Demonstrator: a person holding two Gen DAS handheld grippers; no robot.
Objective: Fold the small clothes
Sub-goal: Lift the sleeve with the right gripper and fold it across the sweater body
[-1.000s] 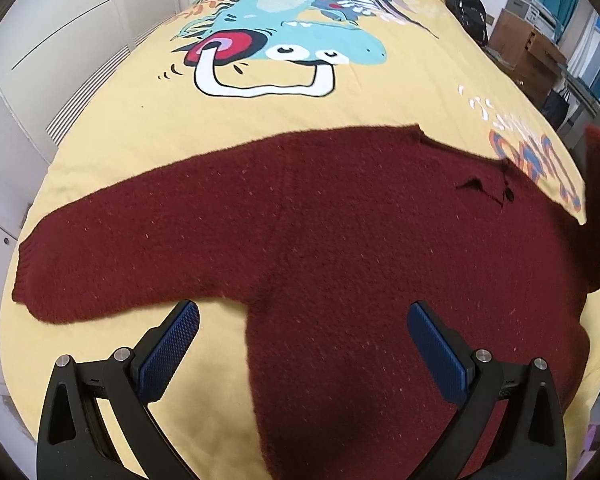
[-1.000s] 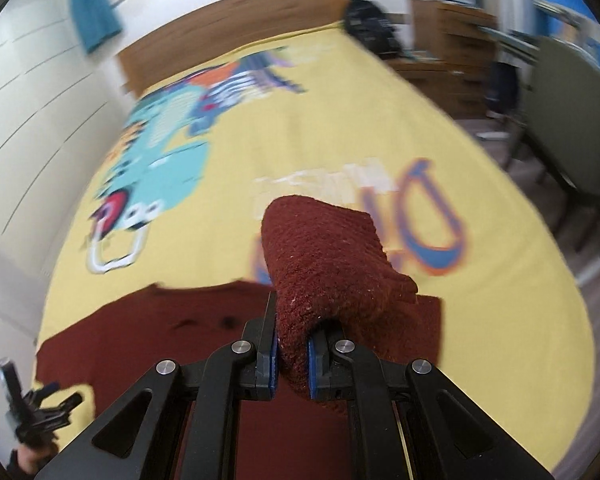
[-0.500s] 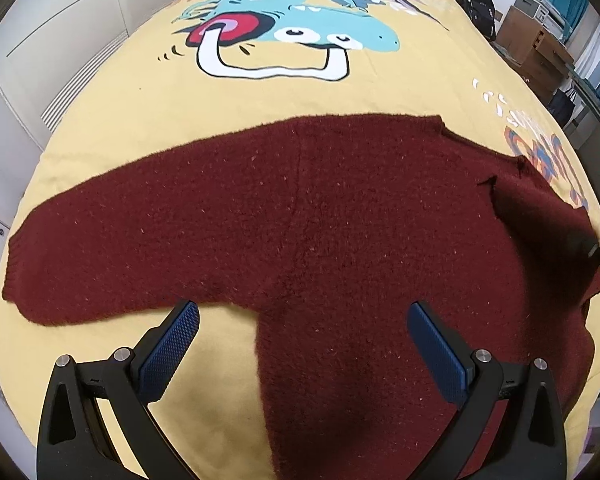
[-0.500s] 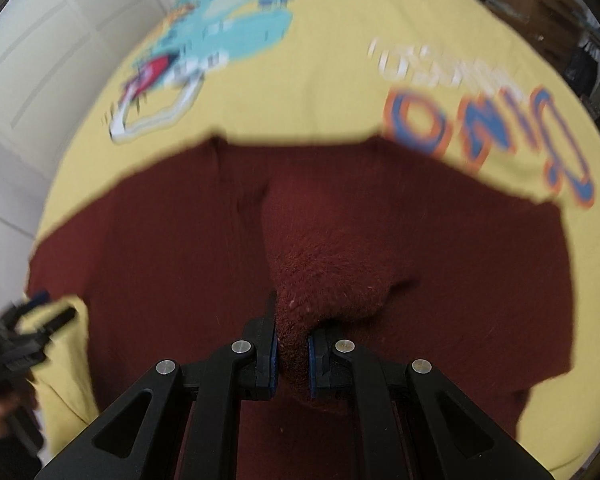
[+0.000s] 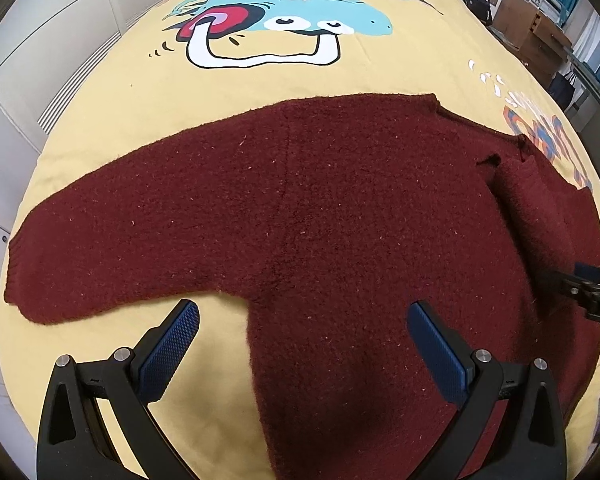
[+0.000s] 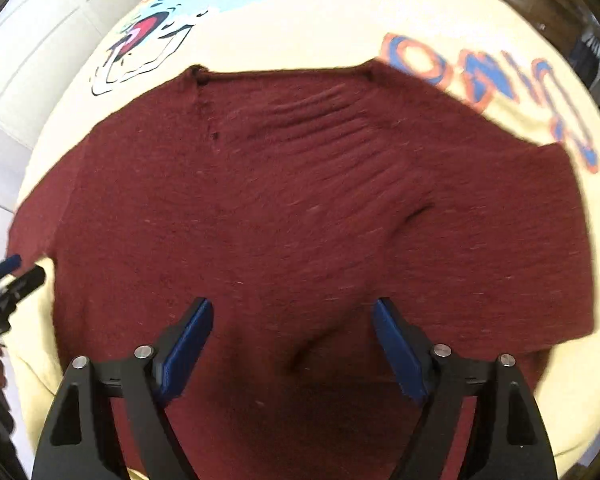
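Right gripper [image 6: 292, 320] has just opened, releasing the right sleeve [image 5: 540, 208] across the maroon sweater [image 5: 300, 208]. Left gripper [image 5: 302, 332] stands apart, empty, near the bed [image 5: 380, 76] front edge. First sleeve fold judged done.

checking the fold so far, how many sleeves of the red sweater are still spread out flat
1. The left sleeve lies spread out over the yellow bedspread; the right sleeve is folded in across the sweater body.

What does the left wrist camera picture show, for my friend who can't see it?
A dark red sweater lies flat on a yellow bedspread with a cartoon dinosaur print, one sleeve stretched out to the left. The open left gripper hovers over its lower edge, and the right gripper peeks in at the right edge.
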